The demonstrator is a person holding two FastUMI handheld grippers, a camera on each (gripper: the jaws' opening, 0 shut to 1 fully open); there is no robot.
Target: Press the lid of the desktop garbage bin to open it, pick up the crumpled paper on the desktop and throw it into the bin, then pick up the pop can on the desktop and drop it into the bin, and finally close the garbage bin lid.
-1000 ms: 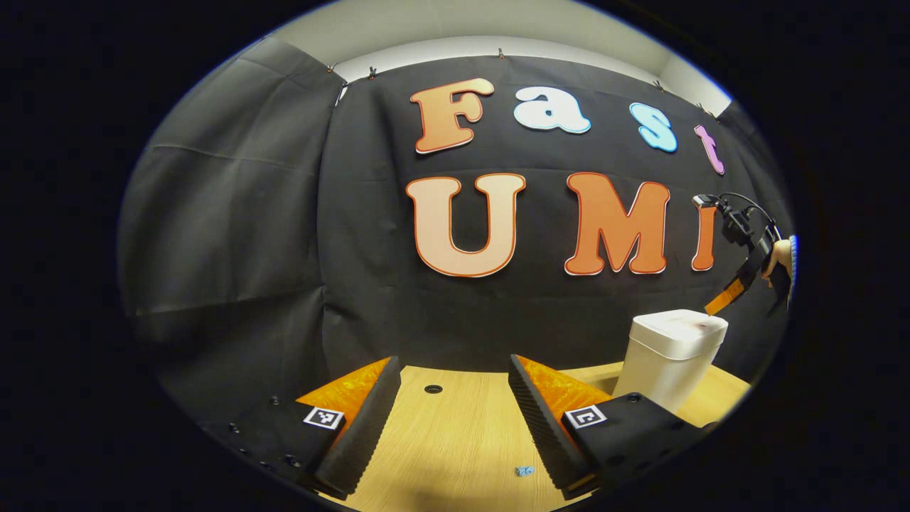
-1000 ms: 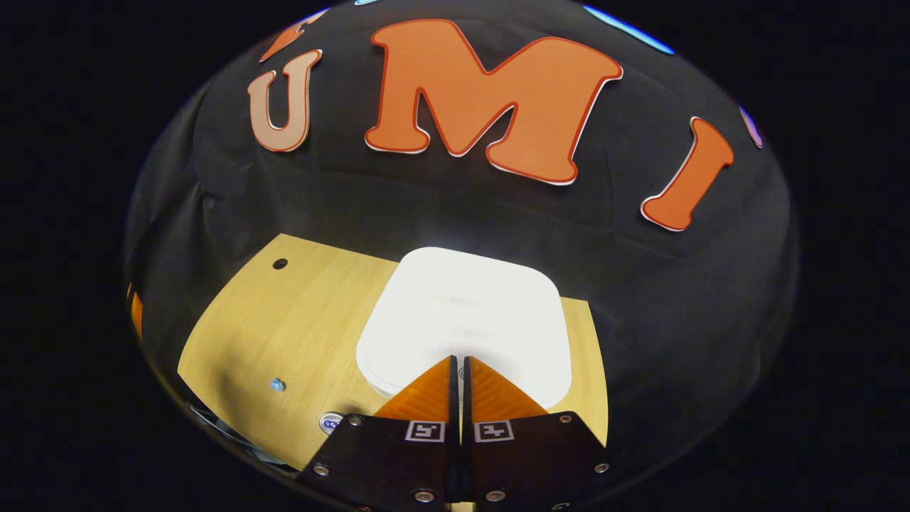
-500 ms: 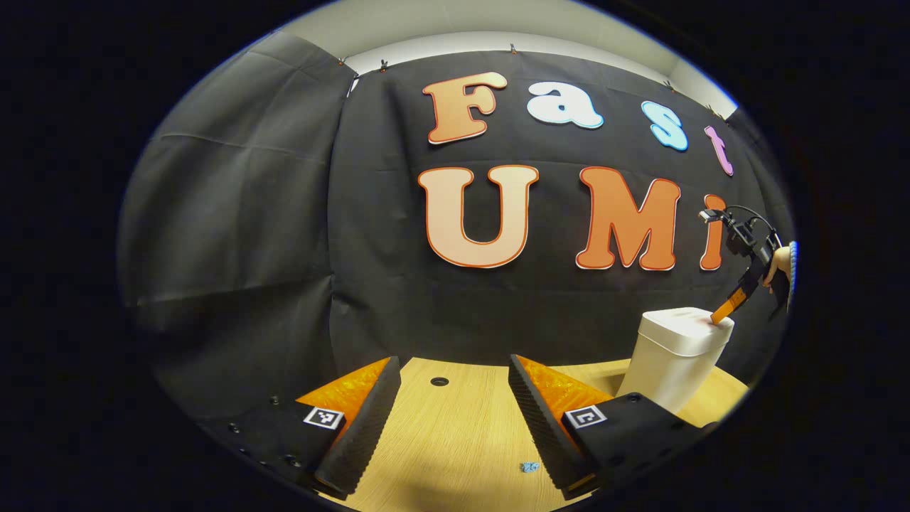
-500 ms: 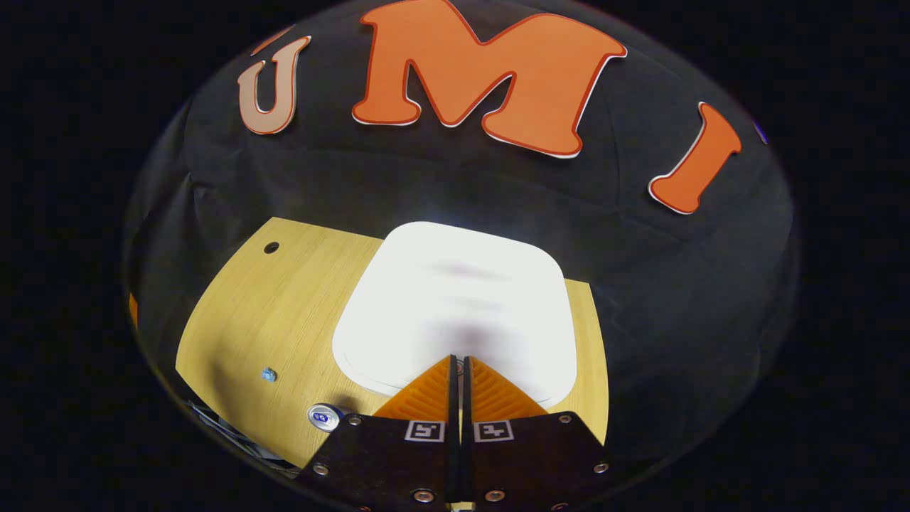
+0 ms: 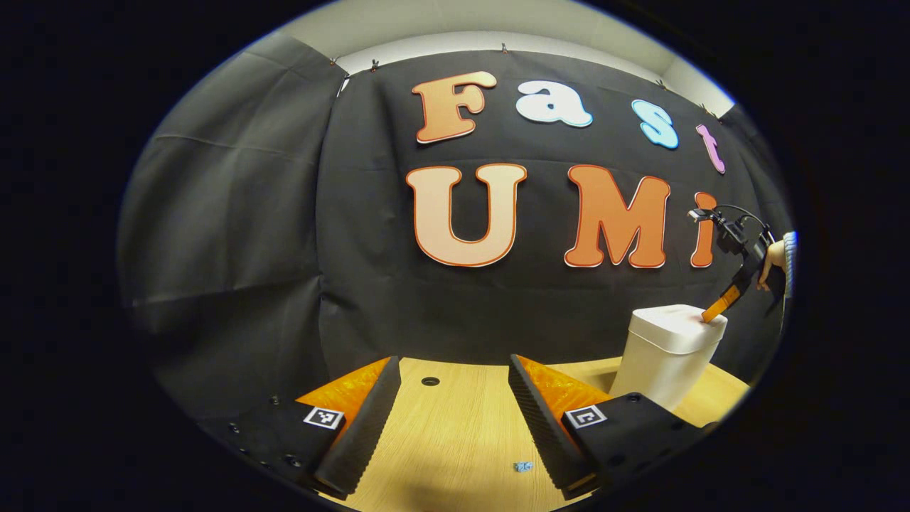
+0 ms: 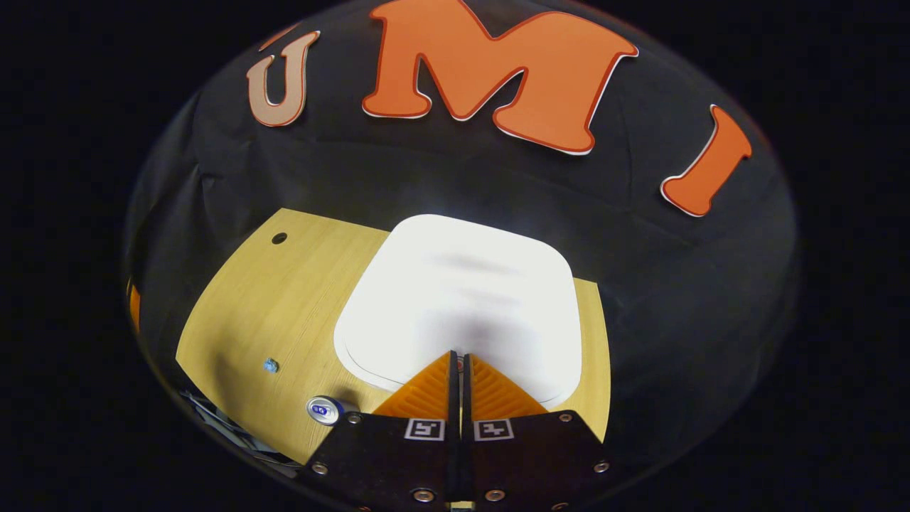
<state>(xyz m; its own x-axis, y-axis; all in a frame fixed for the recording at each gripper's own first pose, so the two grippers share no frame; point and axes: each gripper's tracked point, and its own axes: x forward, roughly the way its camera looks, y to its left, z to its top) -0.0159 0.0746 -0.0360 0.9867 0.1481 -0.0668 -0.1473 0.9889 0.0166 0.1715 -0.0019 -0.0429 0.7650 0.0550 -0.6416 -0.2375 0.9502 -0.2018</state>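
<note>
The white desktop bin [image 5: 665,359] stands at the right of the left gripper view with its lid [image 6: 462,299] down. My right gripper [image 6: 458,353] is shut and empty, its tips resting on the near part of that lid; from the left gripper view the same gripper [image 5: 714,309] slants down onto the lid's right side. My left gripper [image 5: 453,363] hangs open over the wooden desk [image 5: 455,427] with nothing between its fingers. A small blue crumpled paper [image 5: 524,466] lies near its right finger. The pop can [image 6: 323,410] stands upright left of the bin.
A hand [image 5: 776,254] holds the right gripper at the far right. A cable hole [image 5: 430,381] sits in the desk near the black cloth wall. The desk's back edge meets that cloth just behind the bin.
The right gripper came down from just above the lid until its tips touch it. The lid stays down. The left gripper only swayed slightly.
</note>
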